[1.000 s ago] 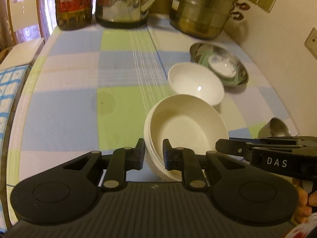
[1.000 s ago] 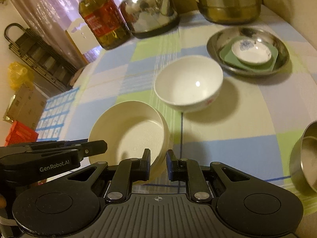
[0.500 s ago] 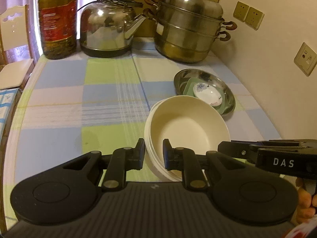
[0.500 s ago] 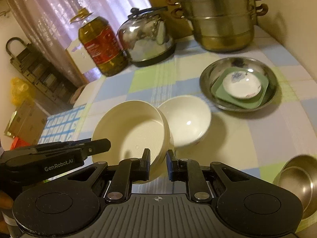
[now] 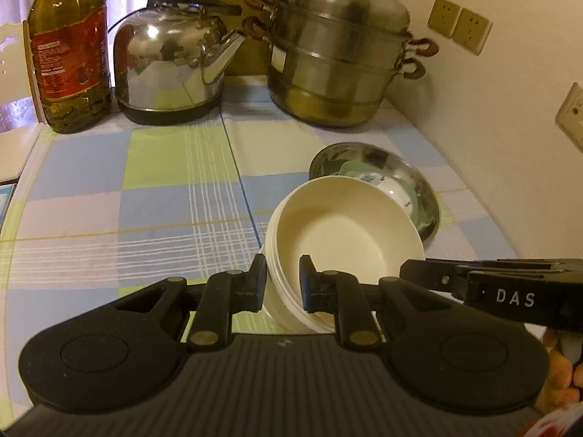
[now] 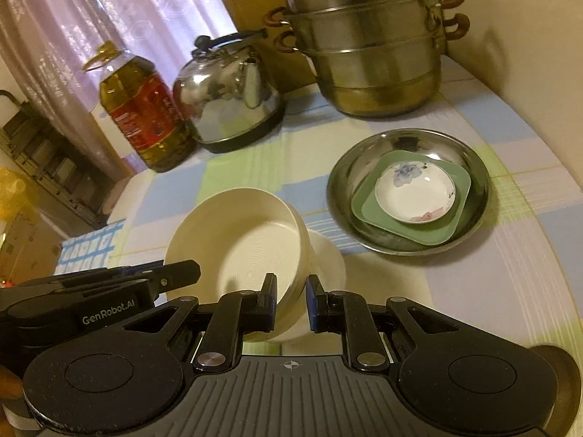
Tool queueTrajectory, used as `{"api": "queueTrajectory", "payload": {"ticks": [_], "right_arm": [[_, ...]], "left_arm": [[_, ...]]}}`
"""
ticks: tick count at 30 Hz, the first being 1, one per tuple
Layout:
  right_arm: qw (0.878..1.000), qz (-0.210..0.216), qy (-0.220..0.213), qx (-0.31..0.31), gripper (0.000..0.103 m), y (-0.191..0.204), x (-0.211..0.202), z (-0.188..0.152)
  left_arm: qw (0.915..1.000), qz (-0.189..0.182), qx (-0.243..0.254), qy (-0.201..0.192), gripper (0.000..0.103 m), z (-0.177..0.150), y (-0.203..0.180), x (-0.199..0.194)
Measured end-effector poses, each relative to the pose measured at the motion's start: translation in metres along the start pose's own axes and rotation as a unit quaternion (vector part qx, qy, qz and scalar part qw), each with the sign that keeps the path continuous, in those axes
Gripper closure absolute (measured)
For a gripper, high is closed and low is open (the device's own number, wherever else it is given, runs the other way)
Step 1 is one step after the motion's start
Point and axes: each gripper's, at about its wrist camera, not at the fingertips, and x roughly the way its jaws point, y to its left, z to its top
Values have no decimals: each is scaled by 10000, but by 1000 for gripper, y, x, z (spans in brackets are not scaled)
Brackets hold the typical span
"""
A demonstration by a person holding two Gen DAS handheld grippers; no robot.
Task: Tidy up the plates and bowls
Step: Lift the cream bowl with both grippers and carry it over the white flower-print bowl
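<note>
1. Cream bowl [image 5: 342,233] pinched at its near rim by left claw [image 5: 282,286] and right claw [image 6: 289,300], up over white bowl [image 6: 328,260] on tabletop [image 5: 145,196].
2. Keep level.
3. Lower slowly into white bowl.

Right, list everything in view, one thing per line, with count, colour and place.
cream bowl: one, cream, held off the table by both grippers on opposite rims.
white bowl: one, white, on the table behind the cream bowl, mostly hidden.
steel dish: one, silver, right side of the table.
green plate: one, green, square, inside the steel dish.
small saucer: one, white with flowers, on the green plate.
steel cup: one, silver, near right edge, partly visible.
steamer pot: one, steel, far right.
kettle: one, steel, far middle.
oil bottle: one, amber with red label, far left.
tablecloth: one, blue, green and white checks.
left gripper: black, shut on the cream bowl.
right gripper: black, shut on the cream bowl.
</note>
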Motion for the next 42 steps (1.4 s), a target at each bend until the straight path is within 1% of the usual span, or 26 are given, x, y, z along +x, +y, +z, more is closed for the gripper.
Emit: {"api": "queueTrajectory", "payload": {"ticks": [12,22,31,35,38,42], "right_arm": [[9996,-126,203,149,86,-17,26,5],[9992,-130,336,181,86,-21,34,4],[9987,-84,408,297,86,-25,37,2],[9984,-24,369,424,86,-28,34,3],[9985,-7,308,448,86,-29,30,3],[9986,16,253,454,86,-28,23,1]], "left_arm": [[9995,14,-69,298,86,3,2,33],[9987,19,-155,477,86,1,5,43],[9985,12,-199,519,86,-2,5,45],[9987,57,-174,466,84,-3,3,41],[9991,69,-147,403,79,-2,0,36],[9993,87,-151,332,79,-2,0,29]]}}
